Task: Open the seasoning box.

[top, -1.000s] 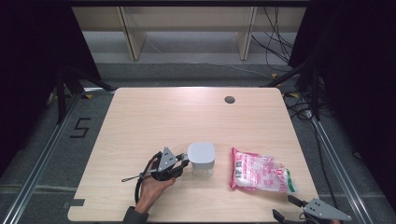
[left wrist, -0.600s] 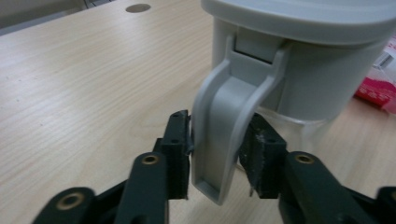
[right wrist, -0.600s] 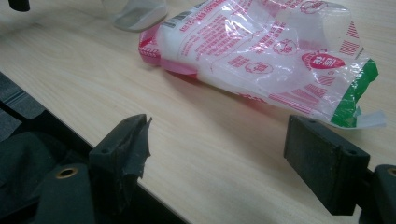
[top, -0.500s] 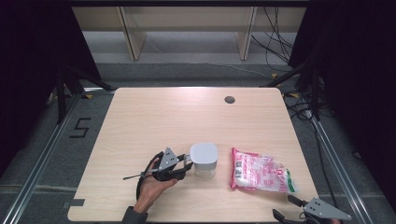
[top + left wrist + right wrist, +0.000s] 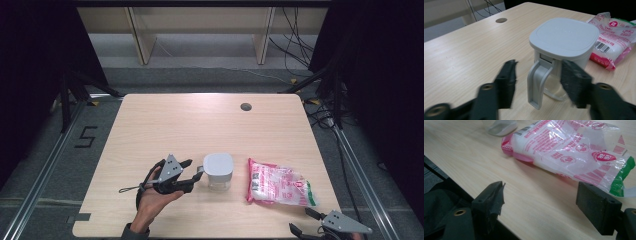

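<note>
We hold the left gripper just left of the lidded clear container at the table's near centre; its jaws have just been opening and now straddle the grey handle without pressing it. Right of the container lies a pink-printed plastic bag, with our right gripper gaping wide and empty at the near edge beside it.

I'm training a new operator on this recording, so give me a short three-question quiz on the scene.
1. True or false: the left gripper is clamped on the container's handle.
2. Which lies nearer the right gripper: the lidded container or the pink-printed bag?
3. What colour is the container's lid?

Key: 1 false, the handle stands between open jaws; 2 the bag; 3 light grey.
</note>
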`<state>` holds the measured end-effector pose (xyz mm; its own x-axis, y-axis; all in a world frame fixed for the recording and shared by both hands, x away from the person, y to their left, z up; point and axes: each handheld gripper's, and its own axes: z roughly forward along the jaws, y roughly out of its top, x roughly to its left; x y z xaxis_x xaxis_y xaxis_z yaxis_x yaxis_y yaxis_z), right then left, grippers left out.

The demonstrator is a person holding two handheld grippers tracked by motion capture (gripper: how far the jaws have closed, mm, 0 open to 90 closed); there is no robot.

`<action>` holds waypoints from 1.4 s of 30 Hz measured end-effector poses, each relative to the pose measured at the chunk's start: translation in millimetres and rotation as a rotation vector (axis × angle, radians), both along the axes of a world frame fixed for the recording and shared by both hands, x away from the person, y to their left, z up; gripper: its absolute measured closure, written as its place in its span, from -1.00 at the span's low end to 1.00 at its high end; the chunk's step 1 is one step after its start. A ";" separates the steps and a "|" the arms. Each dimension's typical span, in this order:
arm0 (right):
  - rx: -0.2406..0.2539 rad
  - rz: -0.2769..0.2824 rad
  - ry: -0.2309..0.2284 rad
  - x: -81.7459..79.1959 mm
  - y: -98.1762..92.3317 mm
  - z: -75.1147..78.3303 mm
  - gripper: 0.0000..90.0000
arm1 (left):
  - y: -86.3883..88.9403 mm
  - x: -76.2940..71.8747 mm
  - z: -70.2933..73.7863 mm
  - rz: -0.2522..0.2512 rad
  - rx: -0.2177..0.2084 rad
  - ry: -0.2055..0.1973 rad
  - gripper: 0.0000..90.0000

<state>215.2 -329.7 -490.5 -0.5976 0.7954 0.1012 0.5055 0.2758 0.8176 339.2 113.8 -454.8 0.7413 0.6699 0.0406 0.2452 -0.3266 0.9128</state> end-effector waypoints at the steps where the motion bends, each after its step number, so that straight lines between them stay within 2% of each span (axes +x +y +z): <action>1: 0.000 0.000 0.000 0.0 0.0 0.0 -0.49 | -0.8 -1.5 1.6 0.006 0.016 -0.020 0.22; 2: -0.004 -0.009 -0.017 0.5 0.7 -0.9 -0.49 | -1.3 -1.2 3.4 0.000 0.031 -0.041 0.45; 3: -0.004 -0.009 -0.017 0.5 0.7 -0.9 -0.49 | -2.2 -1.0 4.1 -0.003 0.026 -0.042 0.45; 4: -0.011 -0.002 -0.031 0.4 0.4 -0.7 -0.49 | -2.1 -1.2 5.8 0.000 0.032 -0.055 0.62; 5: -0.011 -0.002 -0.031 0.4 0.4 -0.7 -0.49 | -2.6 -1.5 6.3 0.009 0.023 -0.059 0.62; 7: -0.001 -0.008 0.000 -2.7 3.1 0.4 -0.49 | -3.6 -2.1 8.5 0.030 0.006 -0.070 0.80; 8: -0.003 -0.006 0.009 -2.8 3.0 0.7 -0.49 | -4.8 -2.5 10.8 0.053 -0.015 -0.086 0.81; 9: -0.003 -0.006 0.009 -2.8 3.0 0.7 -0.49 | -4.8 -2.5 10.8 0.053 -0.015 -0.086 0.84; 10: 0.004 -0.010 0.005 -2.9 3.9 0.2 -0.49 | -5.4 -2.4 12.5 0.057 -0.015 -0.103 0.84; 11: -0.023 0.004 -0.039 -0.1 2.1 -0.3 -0.49 | -6.7 -3.0 14.4 0.057 -0.018 -0.110 0.87; 12: -0.023 0.004 -0.039 -0.1 2.1 -0.3 -0.49 | -8.1 -3.2 16.1 0.048 -0.025 -0.110 0.87; 15: -0.001 -0.009 -0.001 -1.6 4.4 -0.2 -0.50 | -12.3 -1.1 18.8 0.033 -0.051 -0.105 0.91; 18: 0.006 -0.013 -0.004 -2.3 4.4 0.4 -0.50 | -15.3 2.0 17.4 0.020 -0.061 -0.088 0.96; 19: 0.002 -0.008 -0.018 -1.2 4.1 0.0 -0.50 | -16.5 3.1 16.0 0.015 -0.071 -0.081 0.98; 20: 0.010 -0.012 0.009 -2.3 5.0 0.5 -0.50 | -17.3 4.0 15.1 0.013 -0.064 -0.084 0.98; 21: 0.010 -0.012 0.009 -2.2 5.1 0.6 -0.50 | -18.5 4.3 14.1 0.015 -0.064 -0.075 0.98; 24: -0.002 -0.010 -0.013 -0.3 4.8 0.3 -0.50 | -21.1 8.0 10.5 0.009 -0.069 -0.068 0.98; 25: -0.002 -0.007 -0.018 -0.7 4.6 1.0 -0.48 | -22.9 7.7 8.5 0.004 -0.077 -0.041 0.98; 26: 0.002 -0.006 -0.011 -0.6 5.0 1.0 -0.48 | -22.8 8.6 7.9 -0.001 -0.078 -0.045 0.98; 27: 0.003 -0.014 -0.016 -1.0 5.6 1.3 -0.48 | -23.1 8.9 7.1 -0.001 -0.099 -0.029 0.98; 30: 0.015 -0.017 -0.023 -0.5 7.0 1.9 -0.51 | -23.1 9.3 6.9 -0.003 -0.101 -0.031 0.98; 32: -0.002 -0.004 -0.057 2.6 8.3 1.4 -0.61 | -22.2 10.2 6.4 -0.005 -0.109 -0.030 0.97; 33: 0.002 -0.029 -0.044 1.6 12.7 1.4 -0.67 | -21.9 10.6 5.5 -0.003 -0.124 -0.030 0.97; 34: 0.002 -0.037 -0.044 2.2 15.5 1.9 -0.66 | -20.0 11.9 5.4 -0.002 -0.118 -0.045 0.97; 35: 0.002 -0.037 -0.044 2.2 15.5 1.9 -0.66 | -19.4 12.0 4.0 -0.005 -0.142 -0.031 0.97; 37: 0.000 0.003 -0.075 6.5 27.5 4.8 -0.63 | -18.5 12.1 3.2 -0.003 -0.156 -0.017 0.97; 38: -0.018 0.044 -0.110 10.3 31.6 6.6 -0.60 | -18.2 12.4 3.2 -0.006 -0.155 -0.023 0.97; 39: -0.022 0.043 -0.100 10.7 37.3 8.6 -0.53 | -18.6 11.9 2.9 -0.002 -0.157 -0.021 0.97; 41: -0.028 0.098 -0.125 17.8 46.9 12.3 -0.33 | -18.6 12.0 2.8 -0.003 -0.158 -0.025 0.97; 42: -0.028 0.098 -0.125 17.8 46.9 12.3 -0.33 | -18.7 11.8 2.7 0.000 -0.160 -0.026 0.97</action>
<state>233.1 -282.9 -478.2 -0.6788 0.7343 -0.0001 0.3702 0.3423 0.8636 351.0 95.1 -452.2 0.7415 0.6693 -0.0472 0.2208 -0.1769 0.9591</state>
